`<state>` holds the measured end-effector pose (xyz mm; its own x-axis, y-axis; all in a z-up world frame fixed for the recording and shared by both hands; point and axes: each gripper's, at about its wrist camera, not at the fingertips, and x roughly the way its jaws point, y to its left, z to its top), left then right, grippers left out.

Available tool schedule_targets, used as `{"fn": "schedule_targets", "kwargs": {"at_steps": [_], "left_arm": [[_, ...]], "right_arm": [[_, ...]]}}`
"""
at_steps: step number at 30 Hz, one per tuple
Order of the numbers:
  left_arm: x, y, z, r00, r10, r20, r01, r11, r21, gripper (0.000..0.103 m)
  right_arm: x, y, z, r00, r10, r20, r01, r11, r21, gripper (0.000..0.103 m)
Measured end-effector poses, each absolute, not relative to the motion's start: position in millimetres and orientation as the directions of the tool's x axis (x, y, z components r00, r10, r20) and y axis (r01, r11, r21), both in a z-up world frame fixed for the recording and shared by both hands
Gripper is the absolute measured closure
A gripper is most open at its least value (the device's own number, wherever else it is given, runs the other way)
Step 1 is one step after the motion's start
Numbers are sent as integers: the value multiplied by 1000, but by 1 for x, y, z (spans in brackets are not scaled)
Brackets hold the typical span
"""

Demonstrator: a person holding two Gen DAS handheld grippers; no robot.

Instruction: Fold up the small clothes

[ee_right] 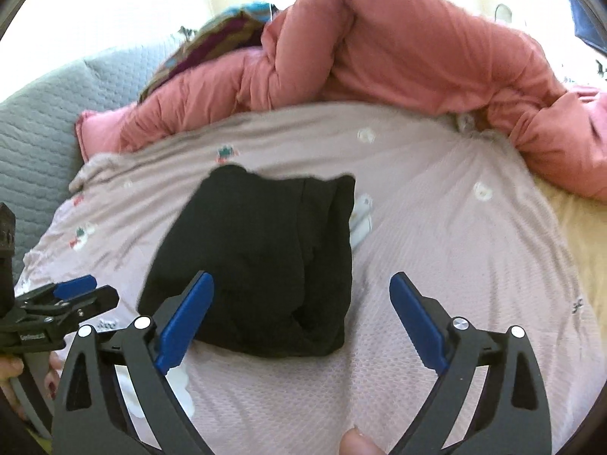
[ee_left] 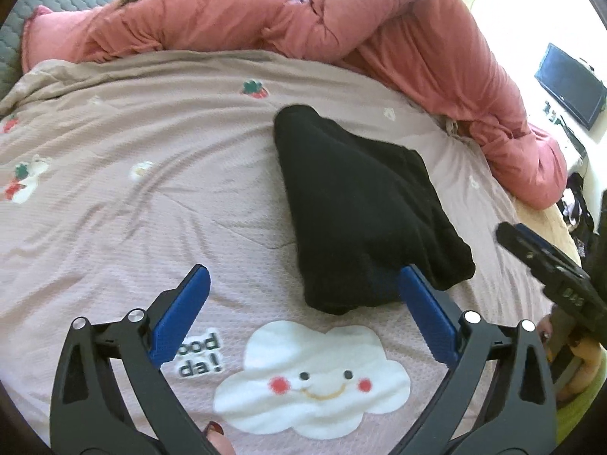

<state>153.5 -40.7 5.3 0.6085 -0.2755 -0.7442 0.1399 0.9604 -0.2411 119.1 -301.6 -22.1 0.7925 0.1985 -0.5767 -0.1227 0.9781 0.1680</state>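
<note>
The printed lettering beside the white smiling cloud patch [ee_left: 315, 379] is partly covered by the left gripper [ee_left: 303, 276]'s blue finger pad [ee_left: 178, 318]. The folded black knit garment [ee_right: 261, 261] hides a small white print on the mauve bedspread [ee_right: 436, 246]. A striped multicoloured cloth [ee_right: 220, 41] disappears behind the salmon-pink padded duvet [ee_right: 398, 49], blurred. The dark wall screen [ee_left: 571, 85] is too small to read.
</note>
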Motion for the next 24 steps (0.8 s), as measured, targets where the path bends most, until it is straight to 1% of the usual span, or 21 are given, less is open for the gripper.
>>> {"fn": "schedule_targets", "kwargs": {"at_steps": [1,5,8,11,19,24], "left_arm": [[152,-38,7,610,-275,-743,138,960,-243,10],[138,-24,16,643,-242,-726,118,969,-218,9],[126,-18,22,664,-228,-712,108,972,-210,9],[110,-15,28,687,-205,-697,112,978,-177,9],[69,-22,28,703,-191,-685,135,982,-135,9],[56,-24,17,682,-216,-699,145,976,-160,9]], "right_arm": [[115,-300,-18,800,200,-566,-126,978,168,4],[93,-291,-7,821,190,-539,-131,980,146,5],[76,-284,-4,832,181,-525,-134,983,126,5],[61,-277,-5,841,168,-515,-131,986,106,5],[24,-266,-26,822,143,-551,-102,989,105,5],[11,-264,-42,809,117,-577,-80,993,89,5]]}}
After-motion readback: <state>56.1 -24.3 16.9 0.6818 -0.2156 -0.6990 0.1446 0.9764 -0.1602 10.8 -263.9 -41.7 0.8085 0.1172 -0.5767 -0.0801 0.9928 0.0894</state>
